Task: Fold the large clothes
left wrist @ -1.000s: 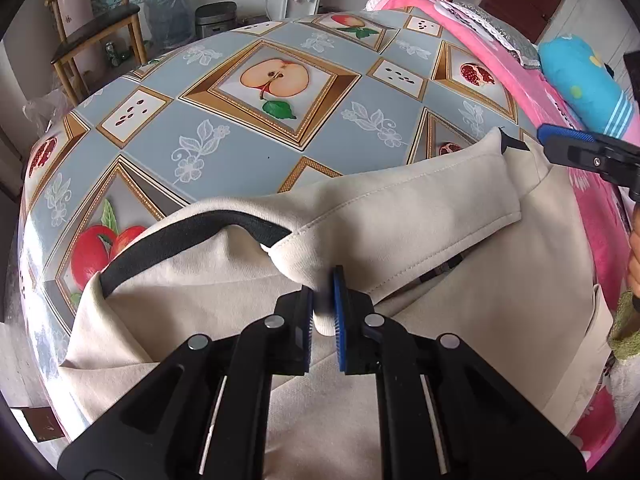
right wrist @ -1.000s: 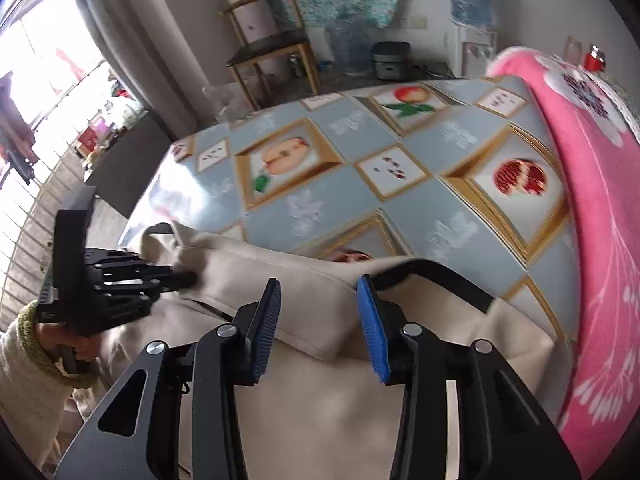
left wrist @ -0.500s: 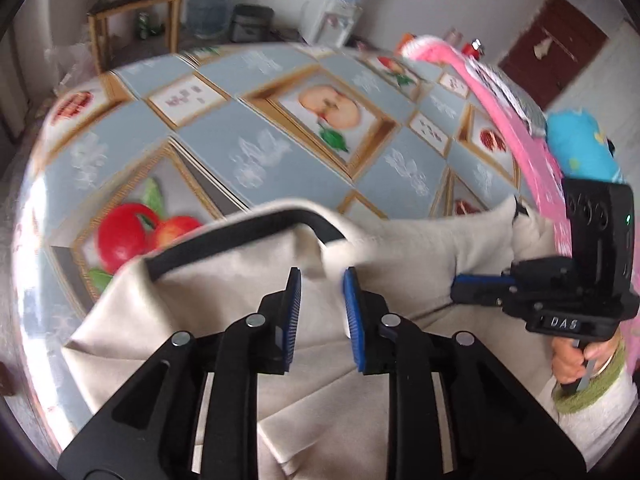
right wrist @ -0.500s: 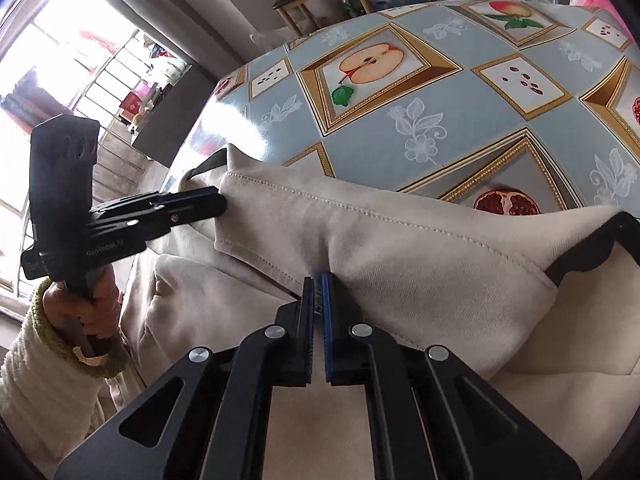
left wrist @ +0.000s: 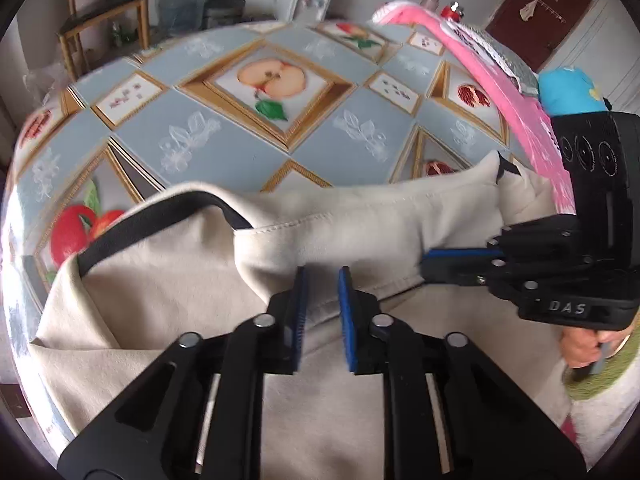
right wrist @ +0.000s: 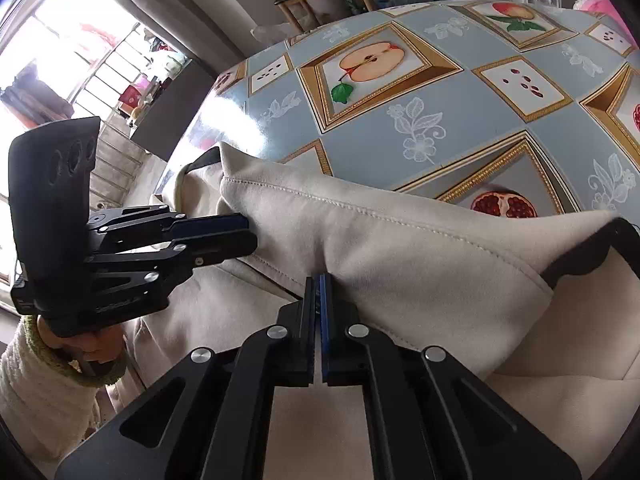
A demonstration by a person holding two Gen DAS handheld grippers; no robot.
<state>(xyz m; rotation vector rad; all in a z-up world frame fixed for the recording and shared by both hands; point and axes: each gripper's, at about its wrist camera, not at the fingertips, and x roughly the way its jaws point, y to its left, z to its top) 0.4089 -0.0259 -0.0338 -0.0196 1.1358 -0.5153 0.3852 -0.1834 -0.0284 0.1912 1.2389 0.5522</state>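
A large cream garment (left wrist: 192,280) with a black neck band (left wrist: 160,220) lies on the fruit-print tablecloth (left wrist: 224,152); a folded-over flap (right wrist: 400,248) crosses it. My left gripper (left wrist: 322,280) is open, its pads just at the flap's lower edge with cloth between them. It shows from the side in the right wrist view (right wrist: 244,232). My right gripper (right wrist: 319,286) is shut on the flap's lower hem. In the left wrist view the right gripper (left wrist: 428,264) pinches the flap at the right.
A pink quilt (left wrist: 512,92) and a blue pillow (left wrist: 572,92) lie along the right of the table. A wooden chair (left wrist: 104,12) and a water dispenser (left wrist: 312,0) stand behind it. The window side (right wrist: 80,60) is past the table's left edge.
My left gripper let go of the cloth fold and opened. My right gripper came down from open above the flap and shut on its hem.
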